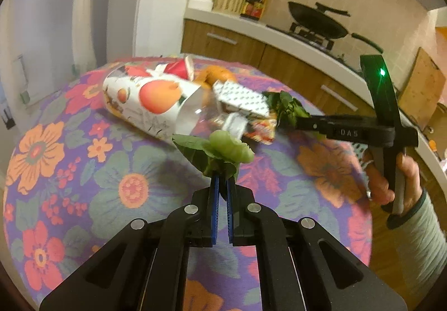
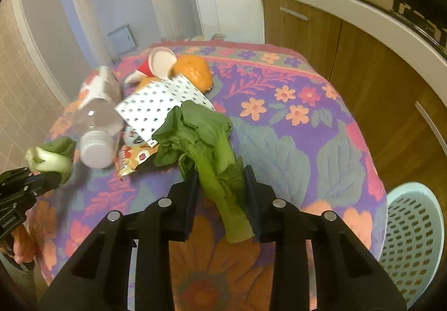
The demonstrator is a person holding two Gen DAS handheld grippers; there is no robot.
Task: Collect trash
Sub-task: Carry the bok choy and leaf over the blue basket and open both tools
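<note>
The left tongs [image 1: 222,185] are clamped on a leafy green stalk [image 1: 223,150], held above the flowered table [image 1: 83,160]. Just beyond it lies a plastic bottle [image 1: 151,104] beside a dotted packet [image 1: 243,98] and an orange peel [image 1: 218,76]. The right tongs [image 1: 300,122] reach in from the right at another green leaf [image 1: 287,106].

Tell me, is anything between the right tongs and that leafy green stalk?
No. The leafy green stalk already lies between the open right tongs, with nothing between them. The left tongs grip another vegetable piece.
</note>
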